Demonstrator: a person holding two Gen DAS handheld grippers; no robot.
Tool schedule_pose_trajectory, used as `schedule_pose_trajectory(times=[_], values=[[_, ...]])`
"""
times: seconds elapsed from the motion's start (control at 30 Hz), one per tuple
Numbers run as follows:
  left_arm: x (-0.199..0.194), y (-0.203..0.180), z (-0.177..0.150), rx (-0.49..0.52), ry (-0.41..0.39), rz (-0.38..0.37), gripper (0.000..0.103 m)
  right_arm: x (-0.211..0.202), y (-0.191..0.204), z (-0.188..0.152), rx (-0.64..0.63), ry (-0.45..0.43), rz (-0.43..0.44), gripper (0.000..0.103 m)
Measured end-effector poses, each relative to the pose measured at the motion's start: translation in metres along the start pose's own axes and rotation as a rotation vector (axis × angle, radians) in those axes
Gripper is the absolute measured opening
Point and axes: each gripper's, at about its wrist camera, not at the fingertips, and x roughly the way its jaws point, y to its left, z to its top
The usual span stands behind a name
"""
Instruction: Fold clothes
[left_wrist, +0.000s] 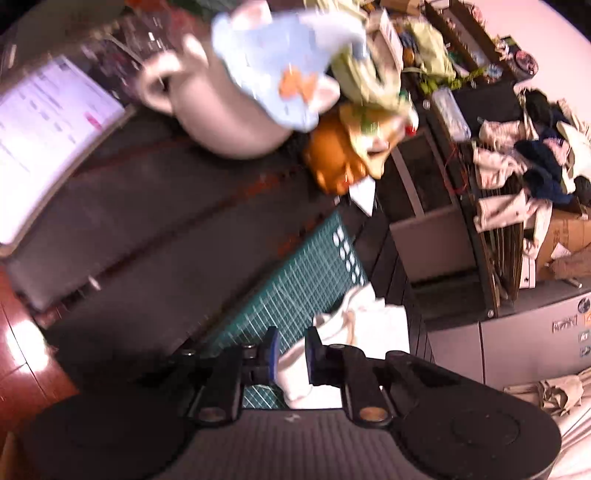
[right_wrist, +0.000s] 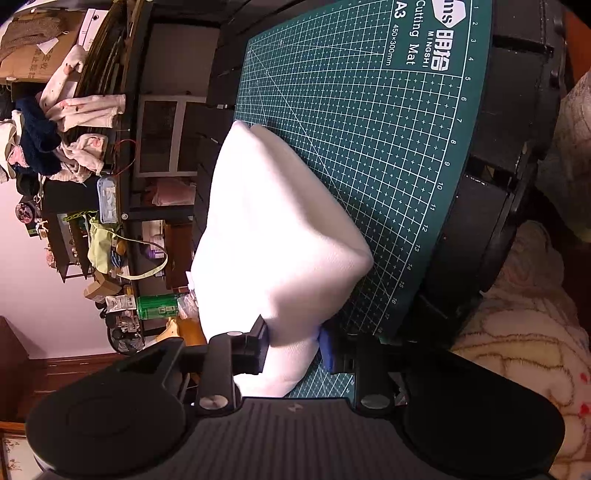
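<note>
Two pinches are seen on the white garment (right_wrist: 280, 236), bunched between the nearly closed fingers of the left gripper (left_wrist: 291, 356) and right gripper (right_wrist: 293, 349), above the green cutting mat (right_wrist: 388, 147).

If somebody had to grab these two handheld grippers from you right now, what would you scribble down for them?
Left gripper: shut on one end of the white garment.
Right gripper: shut on another part of the white garment, which is lifted and bunched above the green cutting mat.
Done: both ends are gripped.
Left: no neat fold is visible yet; lay it flat on the mat and fold it. More clothes are heaped on the shelves behind.
</note>
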Motion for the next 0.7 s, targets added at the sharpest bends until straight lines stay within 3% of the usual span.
schedule_pose_trajectory(times=[0.03, 0.07, 0.1, 0.2, 0.3, 0.5, 0.63, 0.67, 0.7], values=[[-0.004, -0.001, -0.001, -0.005, 0.008, -0.012, 0.033, -0.009, 0.002, 0.000, -0.013, 0.020, 0.016, 0.031], [-0.007, -0.002, -0.002, -0.010, 0.015, -0.023, 0.049, -0.016, 0.005, -0.001, -0.039, 0.023, 0.029, 0.033], [-0.008, -0.004, -0.005, -0.012, 0.022, -0.033, 0.057, -0.024, 0.010, 0.000, -0.071, 0.023, 0.039, 0.039], [-0.001, -0.013, -0.019, -0.008, 0.081, -0.073, 0.062, -0.058, 0.032, 0.022, -0.227, -0.073, 0.028, 0.059], [0.018, -0.017, -0.031, -0.031, 0.145, -0.076, 0.064, -0.056, 0.053, 0.067, -0.367, -0.111, -0.058, 0.067], [0.046, -0.019, -0.042, -0.024, 0.145, -0.037, 0.065, 0.024, 0.078, 0.130, -0.535, 0.120, -0.155, 0.067], [0.051, -0.021, -0.044, -0.014, 0.098, -0.056, 0.065, 0.063, 0.094, 0.143, -0.587, 0.216, -0.131, 0.066], [0.052, -0.024, -0.045, 0.004, 0.088, -0.051, 0.063, 0.071, 0.098, 0.143, -0.610, 0.240, -0.131, 0.057], [0.053, -0.026, -0.046, 0.022, 0.078, -0.042, 0.056, 0.074, 0.099, 0.142, -0.630, 0.251, -0.147, 0.025]])
